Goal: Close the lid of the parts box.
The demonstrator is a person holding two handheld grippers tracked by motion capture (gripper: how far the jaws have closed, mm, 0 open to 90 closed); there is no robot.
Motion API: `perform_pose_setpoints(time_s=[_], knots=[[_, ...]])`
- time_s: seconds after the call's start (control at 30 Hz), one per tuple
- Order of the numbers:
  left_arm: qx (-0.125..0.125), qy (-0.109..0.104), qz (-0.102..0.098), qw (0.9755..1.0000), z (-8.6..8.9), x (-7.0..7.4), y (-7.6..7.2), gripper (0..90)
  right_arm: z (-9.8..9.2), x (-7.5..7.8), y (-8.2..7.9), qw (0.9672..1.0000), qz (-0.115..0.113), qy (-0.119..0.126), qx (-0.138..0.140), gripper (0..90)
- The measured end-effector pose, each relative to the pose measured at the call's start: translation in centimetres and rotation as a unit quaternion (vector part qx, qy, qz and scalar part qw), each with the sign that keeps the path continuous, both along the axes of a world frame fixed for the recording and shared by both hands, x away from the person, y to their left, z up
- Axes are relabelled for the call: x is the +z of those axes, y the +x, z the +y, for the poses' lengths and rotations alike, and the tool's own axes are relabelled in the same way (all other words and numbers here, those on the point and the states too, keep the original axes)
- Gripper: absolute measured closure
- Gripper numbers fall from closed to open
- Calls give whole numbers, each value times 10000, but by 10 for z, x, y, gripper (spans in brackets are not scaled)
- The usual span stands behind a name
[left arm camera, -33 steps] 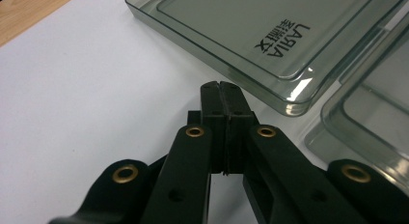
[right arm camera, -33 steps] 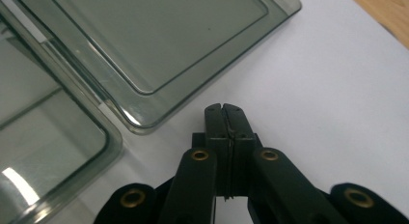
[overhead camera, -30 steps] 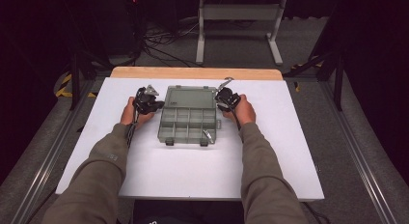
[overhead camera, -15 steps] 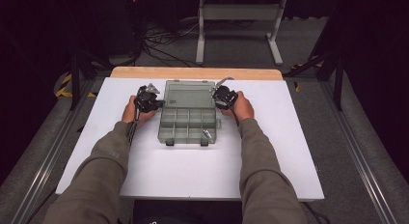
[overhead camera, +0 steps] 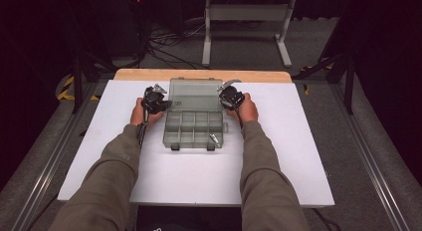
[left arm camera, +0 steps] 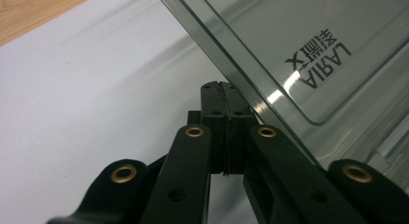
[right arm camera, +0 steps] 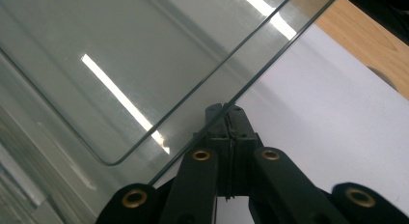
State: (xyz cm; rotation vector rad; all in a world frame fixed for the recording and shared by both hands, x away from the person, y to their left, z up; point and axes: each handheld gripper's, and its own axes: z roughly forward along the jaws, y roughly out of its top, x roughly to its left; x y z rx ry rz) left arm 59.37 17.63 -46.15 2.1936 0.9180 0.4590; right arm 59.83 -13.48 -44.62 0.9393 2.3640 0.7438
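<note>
Table is white, and my clear grey box sits in the middle, toward the far side. Its lid stands open and tilts back; the tray has many small cups. My left tool and right tool are shut tight, empty, pushing the lid's side edges. Lid looks farther back than before.

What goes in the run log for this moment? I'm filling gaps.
left gripper: shut, at lid's left edge | right gripper: shut, at lid's right edge | clear grey plastic compartment box: open, lid raised | white table
</note>
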Motion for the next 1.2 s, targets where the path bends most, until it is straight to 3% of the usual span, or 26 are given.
perform_pose_setpoints(time_s=[0.23,0.4,0.5,0.8,1.2], knots=[[46,-39,-116,9999,1,6,2,897,0,2,-2,9996,-191,202,-34,900],[103,43,-306,9995,-3,16,2,897,-1,9,-5,9984,-460,284,-139,900],[119,29,-391,9992,-3,20,2,897,-2,12,-7,9973,-581,417,-182,900],[173,-132,-611,9979,-2,33,-2,897,-3,29,-15,9932,-1046,483,-152,900],[253,-191,-841,9960,-1,55,-14,896,-3,50,-27,9885,-1388,594,-49,900]])
